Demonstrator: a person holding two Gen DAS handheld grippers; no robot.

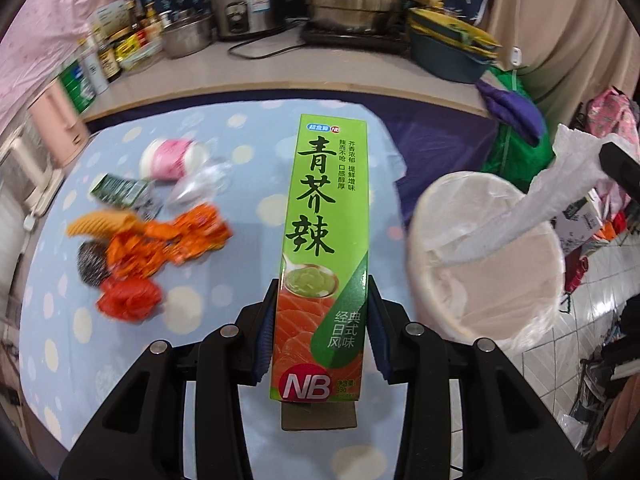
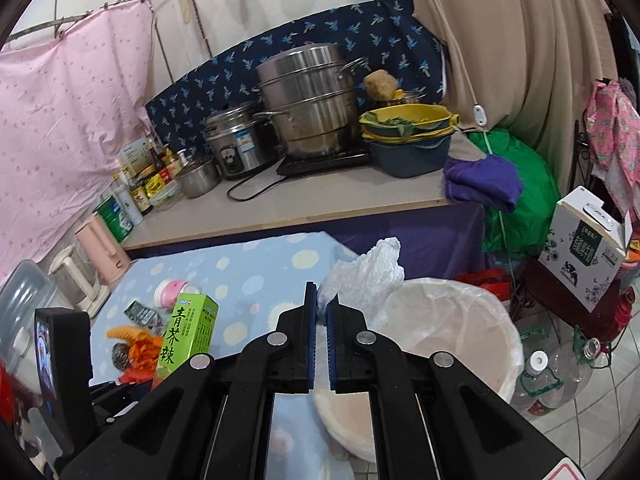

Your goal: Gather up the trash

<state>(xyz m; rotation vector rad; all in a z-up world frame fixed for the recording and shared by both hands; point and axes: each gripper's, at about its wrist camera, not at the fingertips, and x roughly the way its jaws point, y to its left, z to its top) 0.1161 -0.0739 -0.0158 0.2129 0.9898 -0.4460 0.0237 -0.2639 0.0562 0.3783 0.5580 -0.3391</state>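
Two tools are up over the desk point(image 1: 48, 320) with its dotted blue cloth. The left tool point(image 1: 320, 316) is clamped on a green box point(image 1: 324, 248), its blue pads pressed against the box's lower sides; the box stands lengthwise along the fingers, clear of the cloth. The right tool point(image 2: 321, 312) has its jaws together, pinching the edge of a white bag point(image 2: 364, 276) that lines the bin point(image 2: 480, 320); in the left view the bag stretches up from the bin's rim to that tool at the right edge. The bin stands on the tiled floor just beside the desk's right end.

More trash lies on the cloth, left of the box: a pink-and-white cup point(image 1: 172, 158) on its side, a small dark green carton point(image 1: 120, 190), a clear wrapper point(image 1: 204, 184), orange wrappers point(image 1: 176, 240), a yellow ridged piece point(image 1: 100, 222), a steel scourer point(image 1: 93, 262) and a red crumpled bag point(image 1: 128, 298).
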